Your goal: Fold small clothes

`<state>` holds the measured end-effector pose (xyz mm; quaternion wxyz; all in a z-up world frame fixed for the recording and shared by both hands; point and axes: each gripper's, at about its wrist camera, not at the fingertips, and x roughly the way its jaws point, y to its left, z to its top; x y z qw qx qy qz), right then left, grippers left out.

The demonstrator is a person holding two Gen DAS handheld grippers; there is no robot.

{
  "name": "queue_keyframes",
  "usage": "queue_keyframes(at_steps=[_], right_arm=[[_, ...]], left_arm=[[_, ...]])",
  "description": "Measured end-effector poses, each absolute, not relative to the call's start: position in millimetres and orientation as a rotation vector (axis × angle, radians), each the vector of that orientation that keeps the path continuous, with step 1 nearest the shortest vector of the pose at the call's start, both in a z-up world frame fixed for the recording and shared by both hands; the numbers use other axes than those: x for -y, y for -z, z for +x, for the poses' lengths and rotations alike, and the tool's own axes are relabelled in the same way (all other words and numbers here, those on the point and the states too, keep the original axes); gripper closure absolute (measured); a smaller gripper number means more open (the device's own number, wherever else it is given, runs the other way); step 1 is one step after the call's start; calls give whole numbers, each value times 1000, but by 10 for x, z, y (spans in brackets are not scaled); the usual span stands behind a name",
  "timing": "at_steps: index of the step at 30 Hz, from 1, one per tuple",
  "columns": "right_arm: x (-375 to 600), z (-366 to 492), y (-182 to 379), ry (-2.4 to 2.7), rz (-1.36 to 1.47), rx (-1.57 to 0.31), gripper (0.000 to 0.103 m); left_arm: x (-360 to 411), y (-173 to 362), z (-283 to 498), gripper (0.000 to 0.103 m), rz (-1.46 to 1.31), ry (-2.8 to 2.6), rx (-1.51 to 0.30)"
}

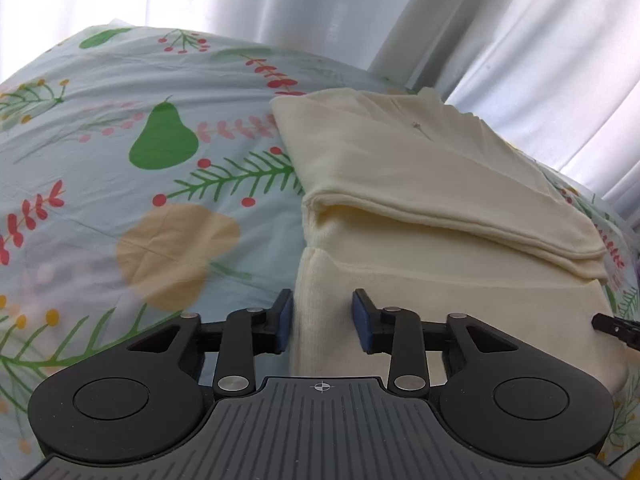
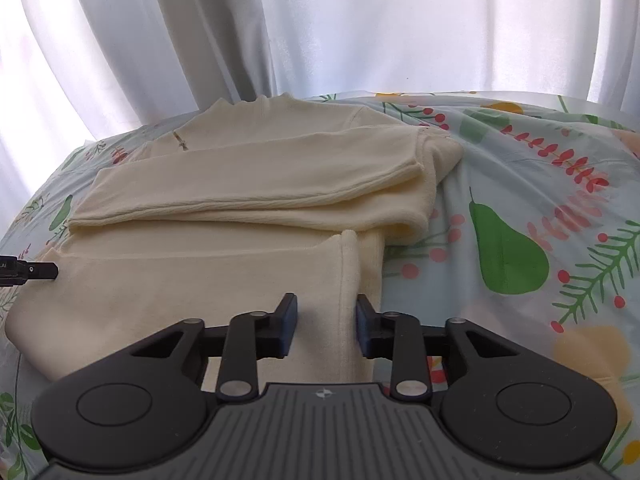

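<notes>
Left wrist view first: the left gripper (image 1: 322, 322) is hanging low over the bed with its jaws standing apart, and the near left edge of the cream top (image 1: 420, 208) is sitting right in the gap between the blue pads (image 1: 285, 326). The pads are not pressing on the cloth from what this view is showing, so nothing is being gripped. Ahead of the fingers and off to their right the garment is lying folded, with one sleeve (image 1: 460, 216) lying slantwise across the body. To the left of the fingers the patterned bedsheet (image 1: 140, 200) is spreading out, pears and berry sprigs all over it, and white curtains (image 1: 360, 12) are hanging beyond. A dark fingertip of the other tool is poking in at the far right.

Now the right wrist view: the right gripper (image 2: 327, 326) is also sitting with its jaws apart, and the garment's right-hand folded edge (image 2: 352, 276) is running straight ahead between the pads, not clamped. The rest of the top is lying ahead and to the left of the fingers, collar (image 2: 264, 106) at the far end near the curtains. To the right, bedsheet. At the left margin the left gripper's tip (image 2: 38, 271) is touching down on the cloth.
</notes>
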<state>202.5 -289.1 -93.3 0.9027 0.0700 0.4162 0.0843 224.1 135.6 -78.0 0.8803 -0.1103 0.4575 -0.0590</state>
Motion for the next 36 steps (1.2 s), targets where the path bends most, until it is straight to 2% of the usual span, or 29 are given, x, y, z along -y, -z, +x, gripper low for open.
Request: queue_keyframes(at_steps=[1, 2, 5, 10, 17, 21, 25, 28, 31, 32, 36], right_arm=[[2877, 2041, 933, -182, 138, -865, 94], [2862, 2038, 923, -187, 127, -861, 95], [2798, 2014, 882, -190, 73, -845, 96], [2820, 1960, 662, -197, 108, -799, 96], [2923, 2221, 305, -185, 162, -675, 96], [2974, 2613, 380, -122, 164, -684, 96], [3041, 2994, 617, -84, 191, -764, 96], [3089, 3156, 804, -80, 221, -844, 95], [3109, 3127, 843, -103, 231, -865, 91], [3093, 3090, 831, -120, 216, -868, 87], [2997, 3015, 819, -148, 133, -871, 87]], left_arm=[[-1344, 768, 2238, 83, -220, 117, -950], [-1333, 756, 2236, 89, -205, 106, -949], [-1311, 689, 2232, 92, -174, 85, -952], [-1257, 382, 2220, 93, -136, 87, -922], [-1139, -74, 2533, 93, -87, 115, -733], [-1048, 0, 2993, 94, -97, 102, -716], [-959, 315, 3392, 93, -121, 94, -792], [-942, 547, 3483, 91, -152, 156, -879], [-943, 604, 3368, 73, -130, 198, -867], [-945, 607, 3328, 71, -119, 212, -863], [-879, 662, 3282, 72, -55, 234, -881]])
